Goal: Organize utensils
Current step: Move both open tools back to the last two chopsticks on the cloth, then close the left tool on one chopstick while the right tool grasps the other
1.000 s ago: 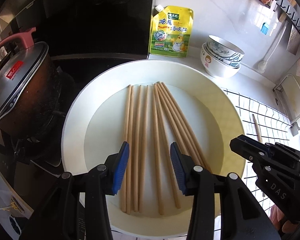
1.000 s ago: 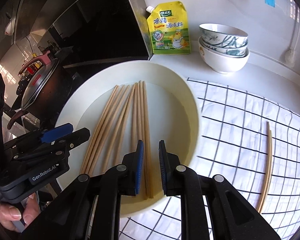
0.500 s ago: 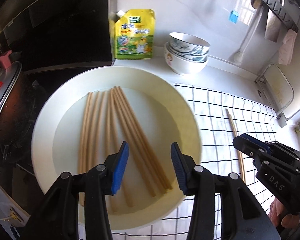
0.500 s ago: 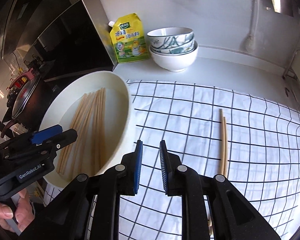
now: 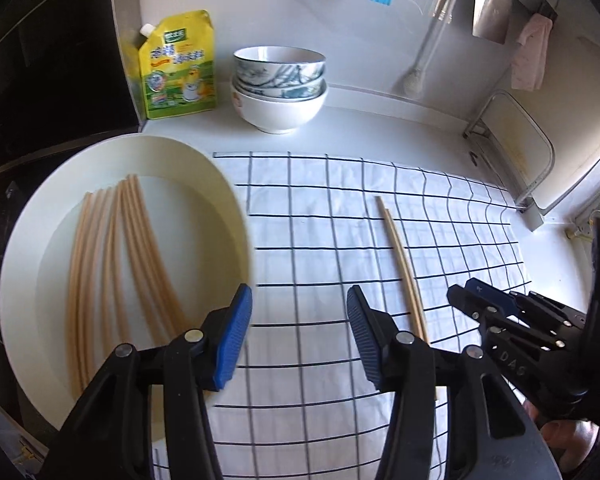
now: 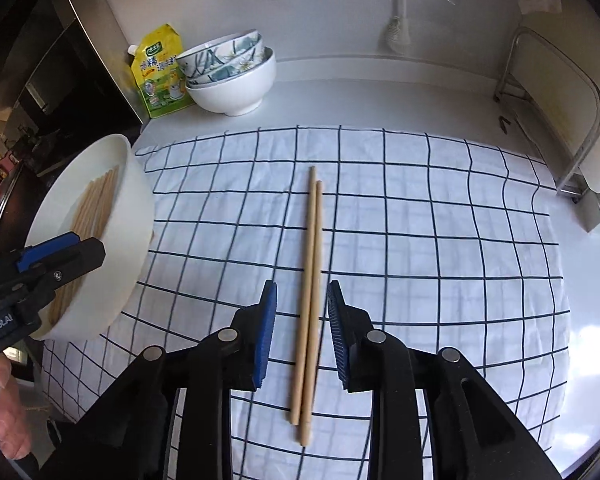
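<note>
Right wrist view: the right gripper [image 6: 302, 328] is hanging over the checked cloth [image 6: 440, 240] with its jaws opening, a modest gap so far, and nothing is pressed between the pads. The chopstick pair [image 6: 311, 280] is lying on the cloth directly in that gap, running away from the camera, its near ends reaching back past the fingertips. The gap is looking only a little wider than the two sticks, so if the gripper is dropping now a pad may be landing on one stick and rolling it aside, splitting the pair; closing off-centre could be pinching just one. How far the pads are sitting above the cloth is hard to judge through the fisheye.

In the left wrist view, the left gripper [image 5: 296, 336] is also opening, roughly half wide and empty, hovering over cloth between the white basin [image 5: 236, 200] and the pair. Farther left, the remaining chopsticks [image 5: 120, 264] are lying loose inside the basin, where they could easily be knocked.
</note>
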`<state>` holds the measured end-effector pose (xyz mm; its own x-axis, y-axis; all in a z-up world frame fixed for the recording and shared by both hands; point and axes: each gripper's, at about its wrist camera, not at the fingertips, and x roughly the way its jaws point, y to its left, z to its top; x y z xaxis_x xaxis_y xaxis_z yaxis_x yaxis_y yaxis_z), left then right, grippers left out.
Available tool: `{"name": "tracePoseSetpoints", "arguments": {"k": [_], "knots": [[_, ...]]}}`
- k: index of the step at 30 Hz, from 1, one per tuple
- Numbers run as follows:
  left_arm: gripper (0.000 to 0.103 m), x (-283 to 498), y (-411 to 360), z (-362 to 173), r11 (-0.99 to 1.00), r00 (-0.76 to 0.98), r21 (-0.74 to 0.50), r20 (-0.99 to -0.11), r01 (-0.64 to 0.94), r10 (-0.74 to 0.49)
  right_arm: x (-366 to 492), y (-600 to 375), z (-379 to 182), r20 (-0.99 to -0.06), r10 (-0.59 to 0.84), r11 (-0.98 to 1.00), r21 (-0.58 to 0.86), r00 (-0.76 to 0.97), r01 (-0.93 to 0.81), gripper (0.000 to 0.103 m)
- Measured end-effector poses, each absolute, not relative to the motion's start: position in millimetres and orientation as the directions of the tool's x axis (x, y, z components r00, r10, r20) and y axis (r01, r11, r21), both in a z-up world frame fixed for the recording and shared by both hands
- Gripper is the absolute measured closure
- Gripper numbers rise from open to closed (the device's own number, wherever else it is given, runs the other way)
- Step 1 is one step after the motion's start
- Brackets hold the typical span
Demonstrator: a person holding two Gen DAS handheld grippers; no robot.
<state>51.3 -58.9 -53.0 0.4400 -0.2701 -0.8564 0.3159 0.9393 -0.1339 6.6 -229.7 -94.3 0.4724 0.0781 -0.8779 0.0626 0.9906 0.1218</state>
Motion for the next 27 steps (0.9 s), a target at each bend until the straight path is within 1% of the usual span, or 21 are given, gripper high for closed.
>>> {"name": "tracePoseSetpoints", "arguments": {"k": [6,13,21,27], "knots": [[0.048,43.5,-80.3,-62.1,0.937,0.429,-0.131,-0.863,0.323,-0.268,-0.4,-245.0,-118.3,-0.895,0.078,0.990,0.120,0.440,0.068,0.074],[0.046,39.5,-87.5,-72.8,0.945,0.417,-0.109,-0.877,0.308,-0.237,-1.8,-242.6,-142.9,-0.906,0.096,0.992,0.122,0.412,0.038,0.074],[0.046,38.1,-91.4,-80.6,0.949,0.404,-0.088,-0.890,0.304,-0.212,-1.6,-240.2,-152.6,-0.903,0.098,0.992,0.120,0.419,0.025,0.074],[0.046,37.5,-95.0,-83.4,0.950,0.400,-0.088,-0.892,0.300,-0.209,-5.2,-233.5,-153.8,-0.899,0.078,0.997,0.080,0.430,-0.012,0.074]]}}
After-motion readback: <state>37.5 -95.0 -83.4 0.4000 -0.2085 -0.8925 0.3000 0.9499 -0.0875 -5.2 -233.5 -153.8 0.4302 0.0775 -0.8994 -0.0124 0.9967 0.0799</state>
